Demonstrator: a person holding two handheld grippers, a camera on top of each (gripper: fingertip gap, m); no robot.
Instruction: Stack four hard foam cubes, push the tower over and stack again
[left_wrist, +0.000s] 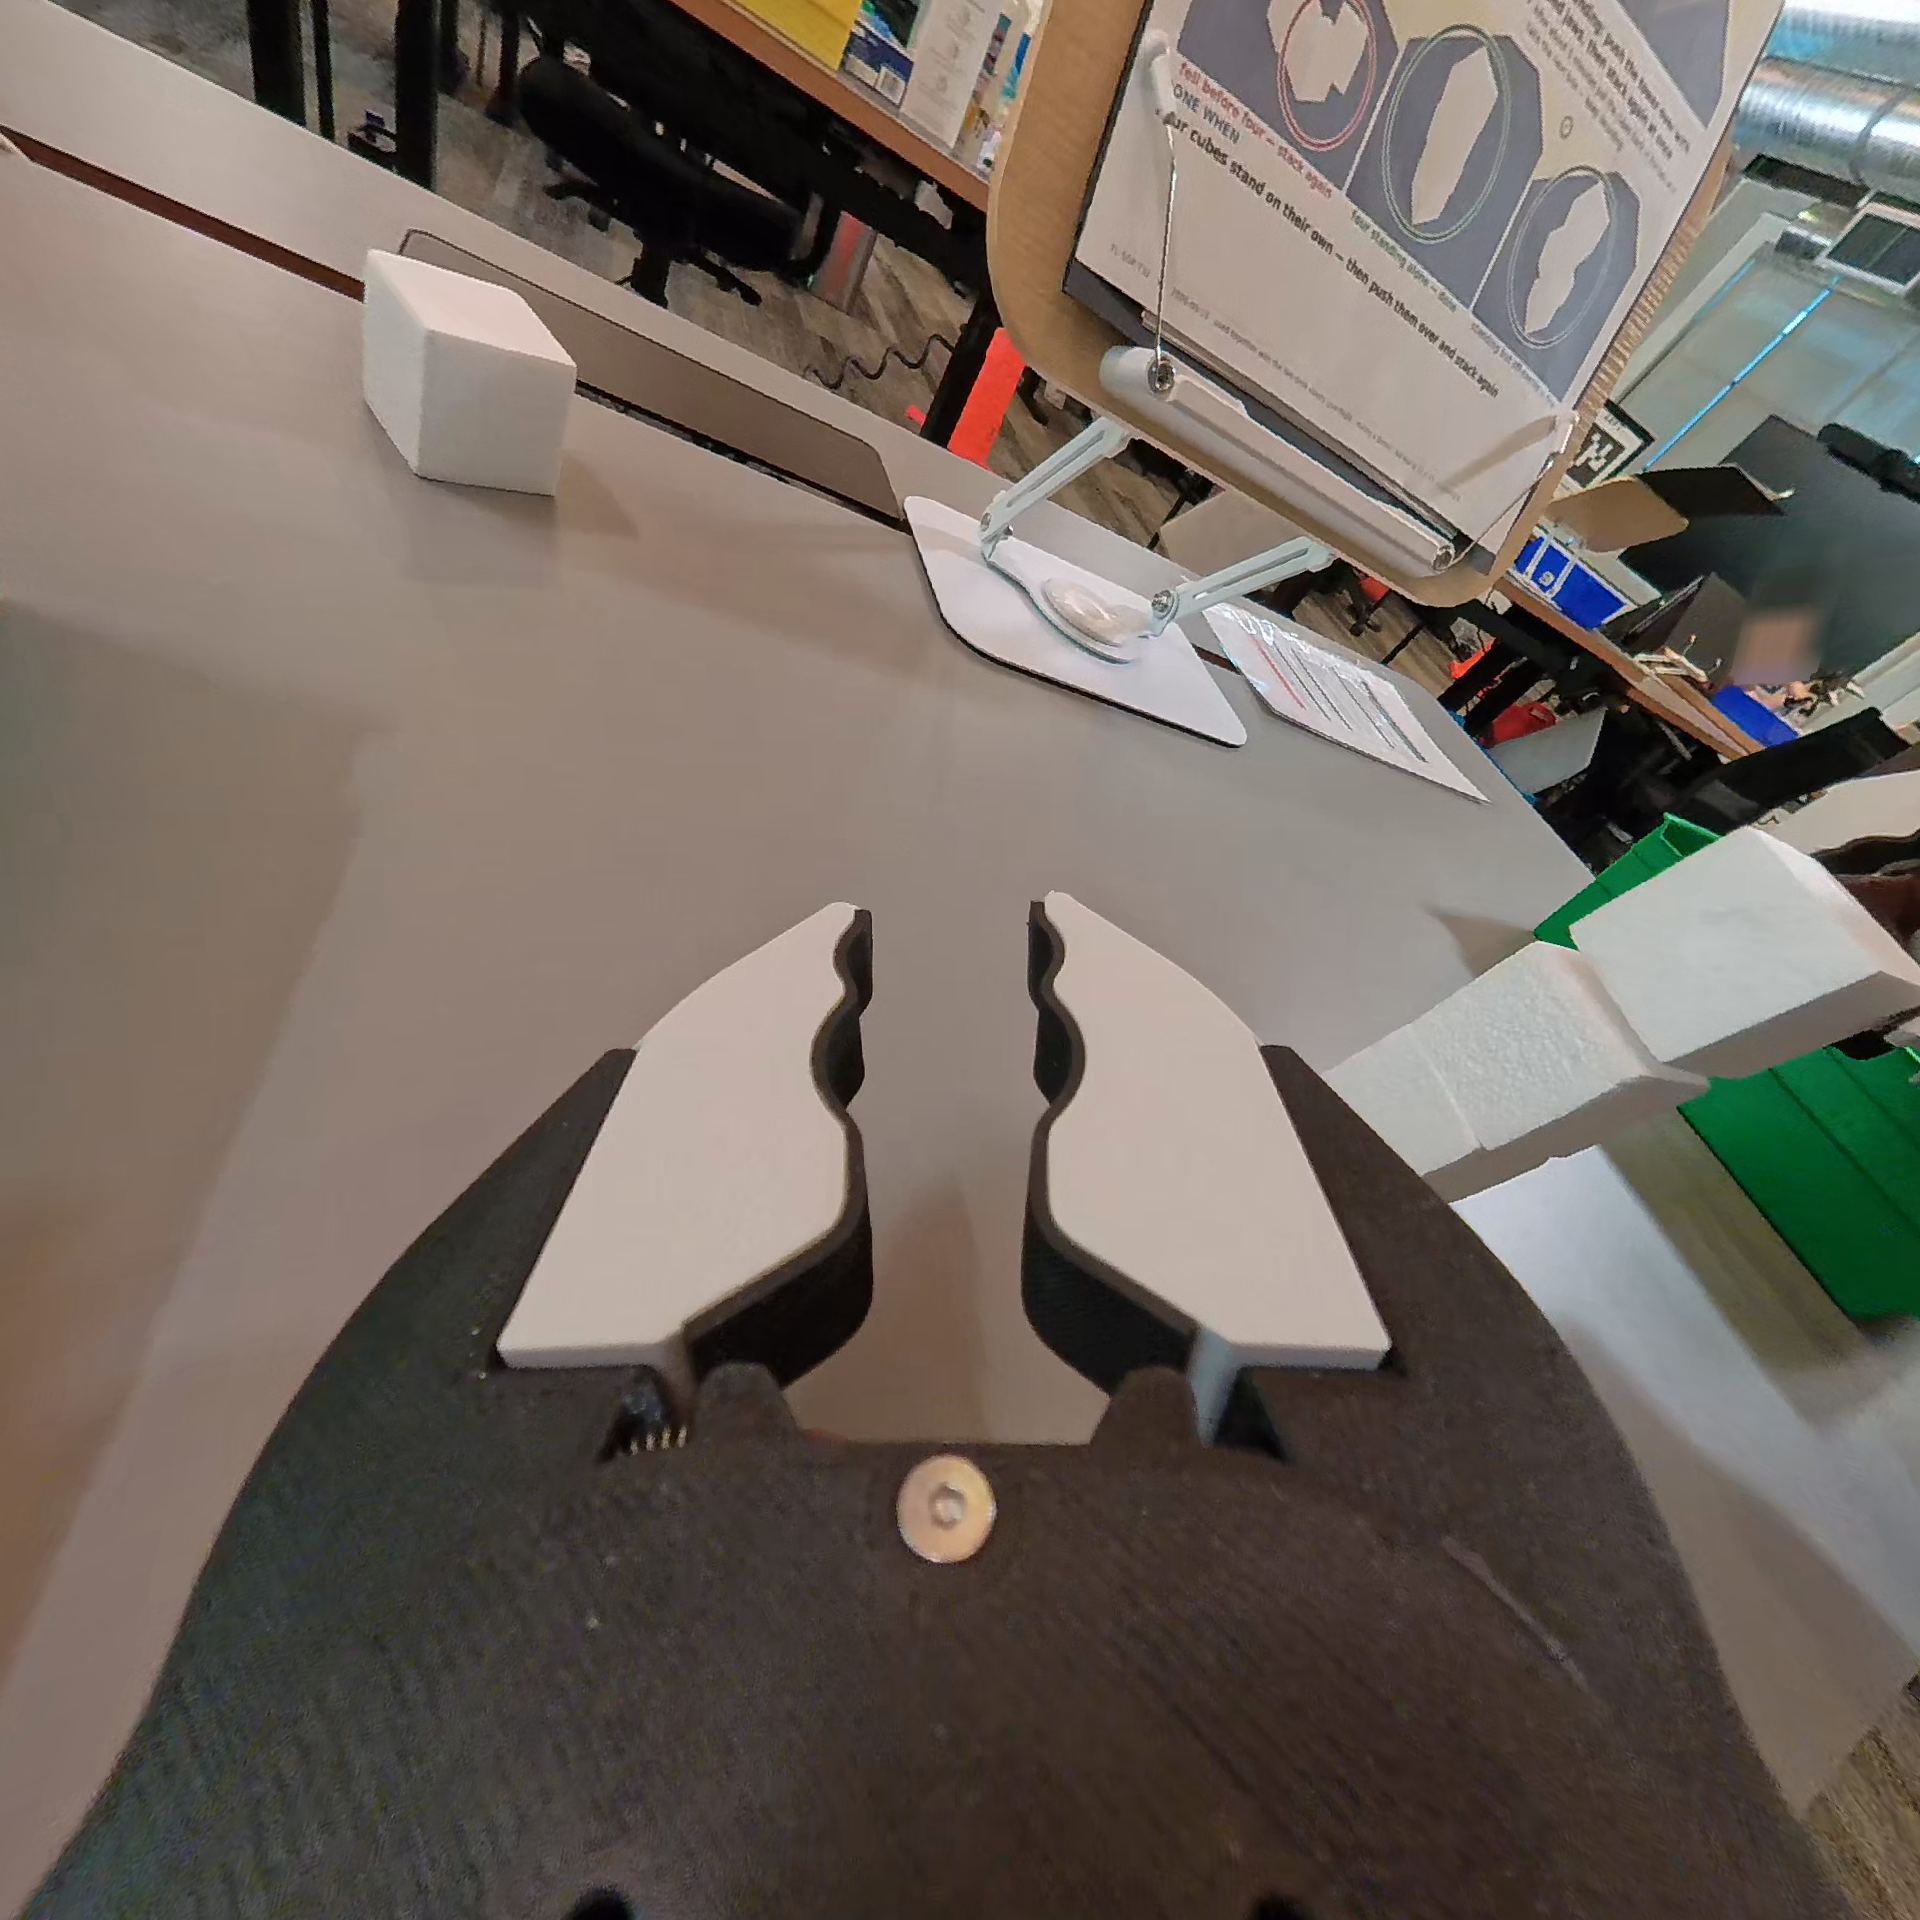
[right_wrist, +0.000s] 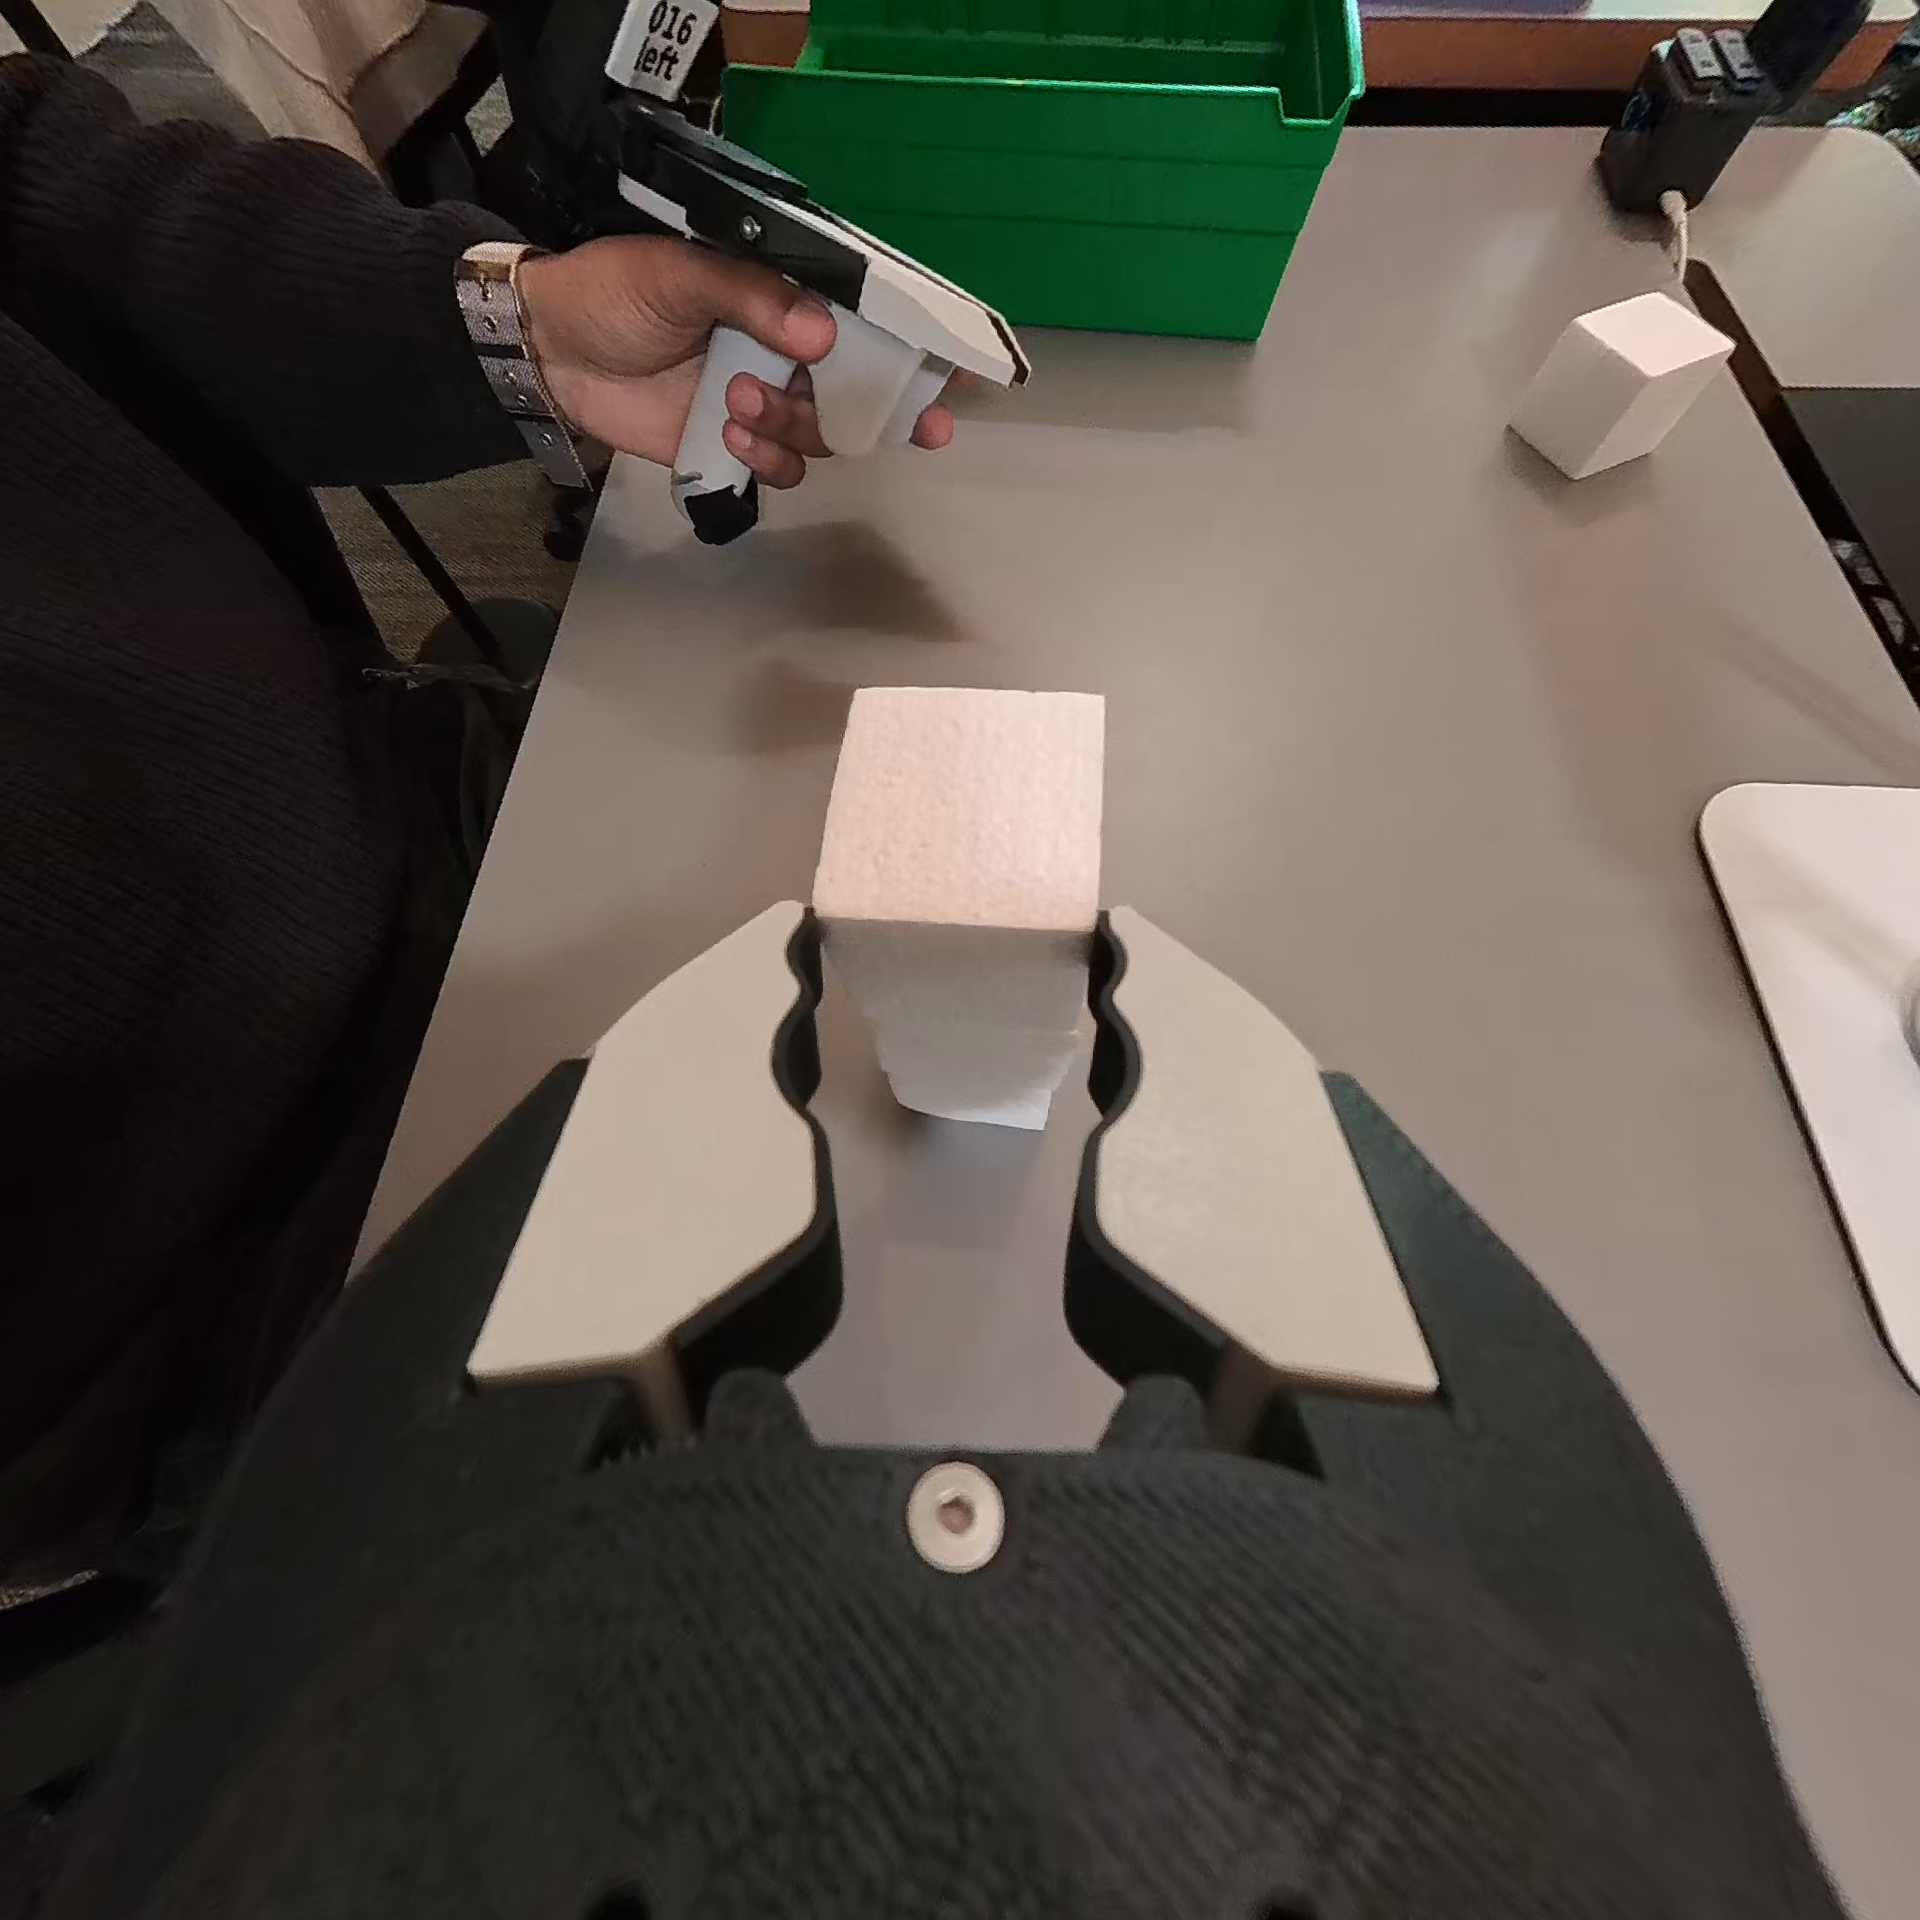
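My right gripper (right_wrist: 956, 920) is shut on the top white foam cube (right_wrist: 961, 810) of a short stack of foam cubes (right_wrist: 971, 1081) standing on the grey table (right_wrist: 1299, 644); both fingertips press the cube's sides. The stack also shows at the right edge of the left wrist view (left_wrist: 1507, 1060), with the top cube (left_wrist: 1745, 966) on it. My left gripper (left_wrist: 948, 914) is open and empty above bare table. It also shows in the right wrist view (right_wrist: 977, 364), held in a hand left of the stack. A loose foam cube (left_wrist: 468, 384) lies farther off, also visible in the right wrist view (right_wrist: 1621, 384).
A green bin (right_wrist: 1039, 187) stands at the table's far edge beyond the left gripper. A document stand with a white base plate (left_wrist: 1081, 644) holds a printed sheet (left_wrist: 1351, 208). A laminated sheet (left_wrist: 1340, 696) lies beside it. A black device (right_wrist: 1704, 114) sits at the far corner. The left gripper's tips are roughly 25 cm from the right gripper's.
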